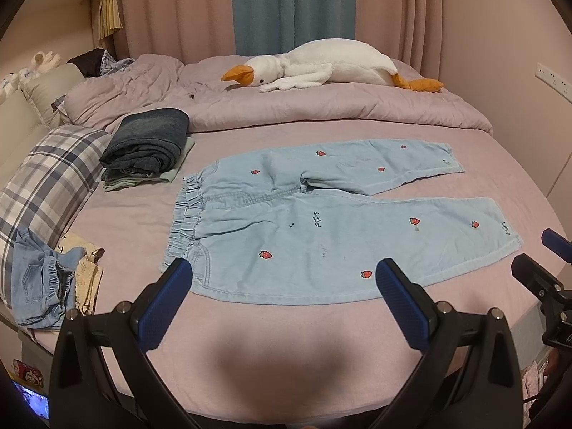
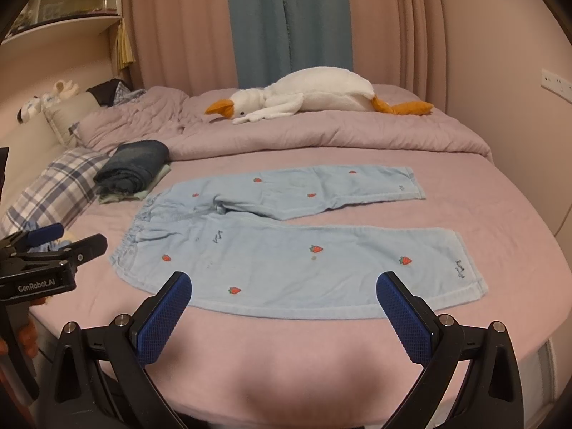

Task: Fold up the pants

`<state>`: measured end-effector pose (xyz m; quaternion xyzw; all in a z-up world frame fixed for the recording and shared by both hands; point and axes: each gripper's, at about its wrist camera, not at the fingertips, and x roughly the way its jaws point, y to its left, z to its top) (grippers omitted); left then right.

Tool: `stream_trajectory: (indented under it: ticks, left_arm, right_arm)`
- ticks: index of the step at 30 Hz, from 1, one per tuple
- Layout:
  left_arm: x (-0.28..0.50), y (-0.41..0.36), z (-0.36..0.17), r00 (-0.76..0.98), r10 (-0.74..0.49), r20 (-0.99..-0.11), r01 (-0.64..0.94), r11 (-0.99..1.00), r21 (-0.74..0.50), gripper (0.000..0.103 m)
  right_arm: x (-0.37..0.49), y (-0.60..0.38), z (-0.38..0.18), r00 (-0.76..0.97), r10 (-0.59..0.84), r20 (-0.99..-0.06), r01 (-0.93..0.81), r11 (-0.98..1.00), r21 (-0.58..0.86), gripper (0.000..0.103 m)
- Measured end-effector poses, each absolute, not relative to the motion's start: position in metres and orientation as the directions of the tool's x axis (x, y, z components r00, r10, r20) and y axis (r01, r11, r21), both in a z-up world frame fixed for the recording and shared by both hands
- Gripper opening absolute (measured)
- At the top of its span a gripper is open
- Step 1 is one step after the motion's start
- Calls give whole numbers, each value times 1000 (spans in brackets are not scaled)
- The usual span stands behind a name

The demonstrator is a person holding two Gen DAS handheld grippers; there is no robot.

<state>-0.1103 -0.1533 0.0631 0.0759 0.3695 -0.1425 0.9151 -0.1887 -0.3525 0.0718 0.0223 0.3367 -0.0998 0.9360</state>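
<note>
Ahead of my left gripper [image 1: 282, 277], fingers wide apart and holding nothing, the pants [image 1: 321, 221] lie flat on the bed [image 1: 250, 339], waistband left. From my right gripper [image 2: 284, 289], equally spread and unloaded, the pants [image 2: 286, 250] lie just beyond.

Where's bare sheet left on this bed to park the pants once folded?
Free: the strip between the pants and the near bed edge, and the patch right of the cuffs. Crowded: left side, with the folded stack, plaid pillow and loose clothes; the quilt behind.
</note>
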Motion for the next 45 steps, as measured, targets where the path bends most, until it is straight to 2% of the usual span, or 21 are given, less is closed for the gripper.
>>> stream_trajectory:
  ticks: [5,9,13,18,22,26,29,30,31,32,33,34,35,36,37,39,45]
  left_arm:
    - [-107,-151,59,673,-228,-704,326,945,5,103]
    - [-85,-128,40,580,-370,-726,318,923,-216,103]
    - [-50,-80,-10,494,-432,-755,140,896,-421,103]
    - [-31,-16,-71,473,-485,-736,-104,799,-593,103]
    - [-20,1,-93,478,-485,-732,-169,767,-618,102]
    - [-4,1,-99,511,-494,-704,-173,743,-646,101]
    - [14,-6,-98,533,-456,-713,-197,753,-628,99]
    - [17,-4,-102,540,-446,-713,-194,759,-621,97]
    - [24,-9,-100,540,-426,-726,-192,778,-599,88]
    - [30,-12,-101,535,-413,-737,-189,791,-581,77]
    - [37,-14,-102,531,-400,-747,-191,802,-565,70]
    - [43,-15,-103,527,-388,-756,-199,809,-554,56]
    - [46,-14,-105,524,-381,-762,-206,812,-547,34]
    - [48,-10,-107,516,-383,-766,-213,809,-548,22]
    - [49,-6,-112,497,-426,-756,-213,785,-582,17]
    - [39,4,-113,508,-437,-742,-210,773,-598,14]
    - [19,6,-105,534,-377,-757,-172,828,-534,15]
  right_arm:
    - [-188,-352,69,751,-166,-639,200,980,-19,103]
    - [-182,-348,55,753,-108,-650,145,989,3,103]
    - [-165,-326,19,720,-50,-692,40,999,-30,103]
    - [-155,-279,-26,726,-95,-681,-101,965,-243,103]
    - [-144,-243,-60,742,-148,-654,-211,874,-437,102]
    - [-132,-219,-88,768,-154,-621,-310,759,-572,80]
    - [-117,-209,-109,771,-168,-614,-347,698,-627,72]
    - [-114,-209,-112,774,-158,-613,-353,696,-625,70]
    - [-109,-209,-112,778,-145,-611,-356,700,-620,70]
    - [-104,-208,-111,780,-140,-610,-356,703,-616,70]
    - [-100,-208,-112,779,-136,-612,-359,705,-612,65]
    - [-95,-208,-111,774,-132,-619,-365,705,-607,58]
    - [-90,-206,-113,764,-129,-632,-379,704,-601,42]
    - [-86,-204,-115,753,-123,-647,-396,701,-594,23]
    - [-87,-201,-117,744,-113,-658,-414,695,-588,17]
    - [-90,-195,-120,751,-116,-650,-422,672,-608,8]
    - [-105,-187,-111,731,-98,-675,-446,681,-582,6]
